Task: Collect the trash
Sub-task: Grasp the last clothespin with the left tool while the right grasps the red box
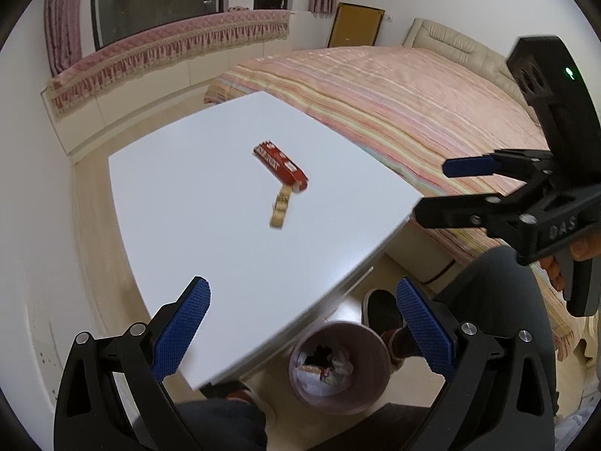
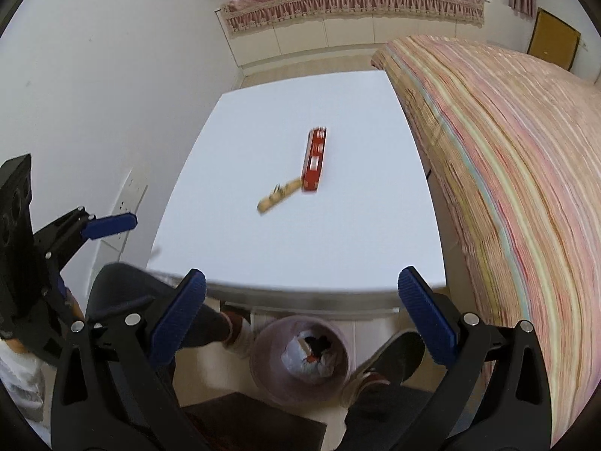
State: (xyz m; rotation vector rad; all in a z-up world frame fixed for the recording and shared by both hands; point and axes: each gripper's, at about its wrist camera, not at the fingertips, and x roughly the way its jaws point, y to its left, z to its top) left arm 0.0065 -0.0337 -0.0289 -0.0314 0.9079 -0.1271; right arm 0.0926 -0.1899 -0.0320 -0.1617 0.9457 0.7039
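"DAS" could be read on the right gripper (image 1: 432, 191); both it and the left gripper (image 1: 302, 325) were held open, empty, above the counter (image 1: 210, 203); the red box's (image 1: 281, 166) print was blurred.

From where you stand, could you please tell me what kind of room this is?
Most likely a home bedroom: a bed with a striped cover and padded headboard stands beside the white table, and pink curtains hang at the window. A lined trash bin stands on the floor.
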